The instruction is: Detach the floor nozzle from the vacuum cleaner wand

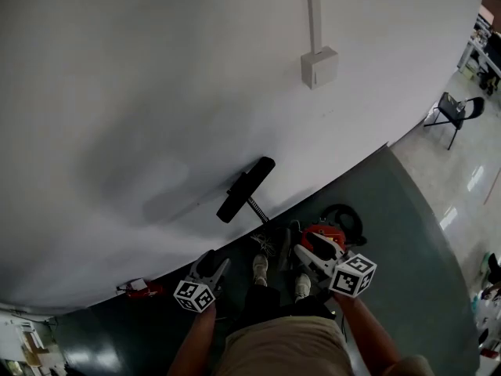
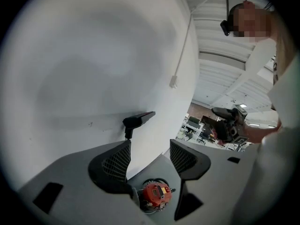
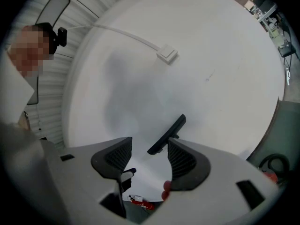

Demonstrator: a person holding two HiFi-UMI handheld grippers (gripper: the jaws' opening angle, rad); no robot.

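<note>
The black floor nozzle (image 1: 245,188) is raised in front of the white wall, on the top end of the ribbed wand (image 1: 259,210). The wand runs down to the red vacuum body (image 1: 322,237) on the floor by the person's shoes. My left gripper (image 1: 213,263) is low and left of the wand, open and empty. My right gripper (image 1: 309,251) hangs over the red body, also open and empty. In the left gripper view the nozzle (image 2: 138,119) shows beyond the open left gripper (image 2: 149,158), apart from it. In the right gripper view the nozzle (image 3: 167,134) lies past the right gripper (image 3: 149,156).
A white wall (image 1: 156,92) fills the front, with a junction box (image 1: 319,66) and conduit. The floor is dark green. A small red object (image 1: 141,289) lies at the wall's foot on the left. A black hose (image 1: 347,216) coils behind the vacuum body. A folding chair (image 1: 454,110) stands far right.
</note>
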